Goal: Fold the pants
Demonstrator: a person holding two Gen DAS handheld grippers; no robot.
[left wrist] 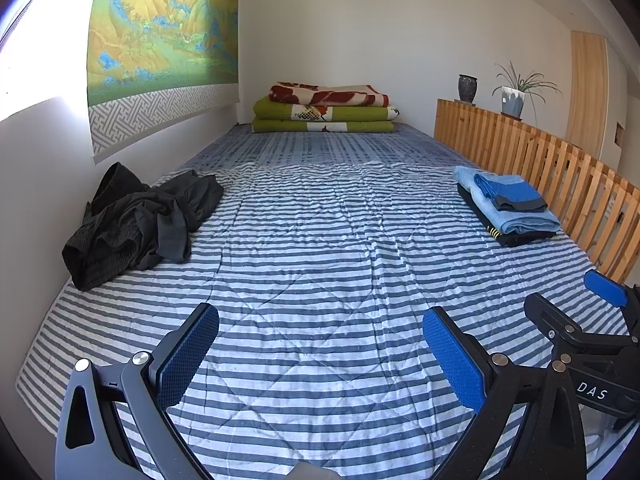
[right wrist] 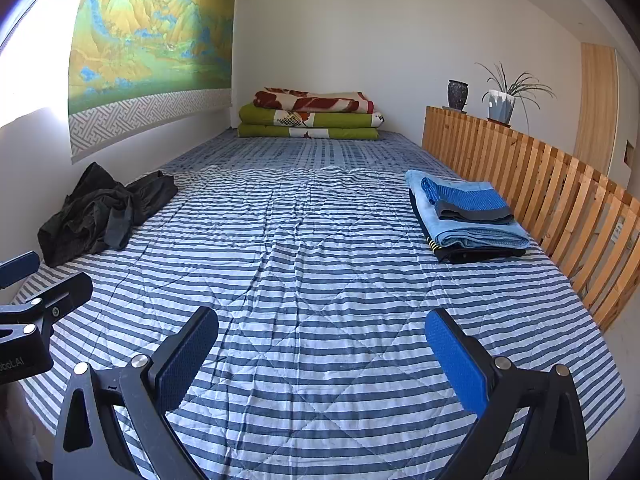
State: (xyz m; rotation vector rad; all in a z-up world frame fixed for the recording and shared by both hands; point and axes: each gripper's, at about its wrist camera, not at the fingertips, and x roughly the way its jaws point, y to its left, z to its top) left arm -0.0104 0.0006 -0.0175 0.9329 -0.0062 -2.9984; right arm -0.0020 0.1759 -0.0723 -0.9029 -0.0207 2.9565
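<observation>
A crumpled heap of black pants (left wrist: 136,220) is seen on the left side of the bed (left wrist: 320,280), pressed up against the white wall (left wrist: 36,184) below the hanging landscape scroll (left wrist: 160,40). The heap is stretched roughly along the wall, from near to far, but which end is the waistband and which the legs cannot be told from the bunched folds. A wide stretch of striped bedding is left bare between the pants and the stack of folded clothes (left wrist: 508,208), which is laid near the wooden slatted rail (left wrist: 560,184) on the right edge. At the far end, folded blankets (left wrist: 324,108) are piled against the back wall. The left claw (left wrist: 320,360) is held above the near part of the bed with its blue-padded fingers spread wide apart and nothing between them; the right claw (right wrist: 322,360) is held likewise, spread and empty. Each claw is cut off at the edge of the other's view. Two pots (left wrist: 490,92) are set on top of the rail.
</observation>
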